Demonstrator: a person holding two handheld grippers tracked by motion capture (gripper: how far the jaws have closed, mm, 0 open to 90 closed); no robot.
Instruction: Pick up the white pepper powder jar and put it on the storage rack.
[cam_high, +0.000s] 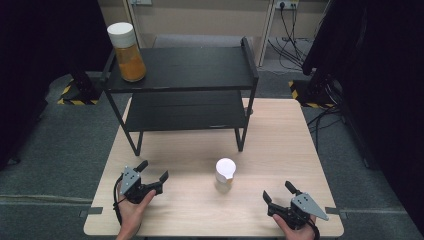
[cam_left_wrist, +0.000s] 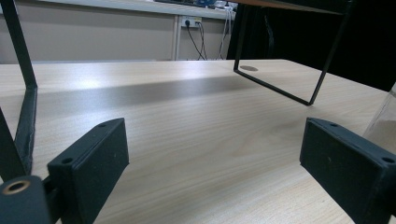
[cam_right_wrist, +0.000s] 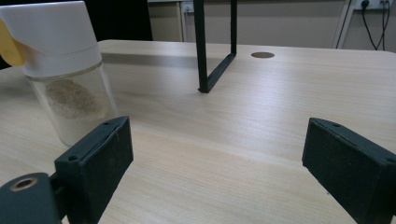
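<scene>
Left gripper (cam_high: 153, 172), right gripper (cam_high: 278, 192): agape

Two white-capped jars: a tall one (cam_high: 127, 52) on the shelf rack and a small one (cam_high: 225, 175) on the desk. One black two-tier rack (cam_high: 200, 70). Two claws, left (cam_high: 152, 171) and right (cam_high: 277, 191).

— What sort of place is this?
— A lab or test room: grey carpet floor (cam_high: 60, 150), black curtains (cam_high: 385, 75), yellow-black hazard-taped stand feet (cam_high: 70, 95), loose black cables (cam_high: 295, 40) at white wall sockets (cam_high: 286, 4).

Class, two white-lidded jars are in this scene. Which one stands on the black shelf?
The tall clear jar of orange powder, on the shelf's top left corner; the small jar stands on the wooden table.
</scene>
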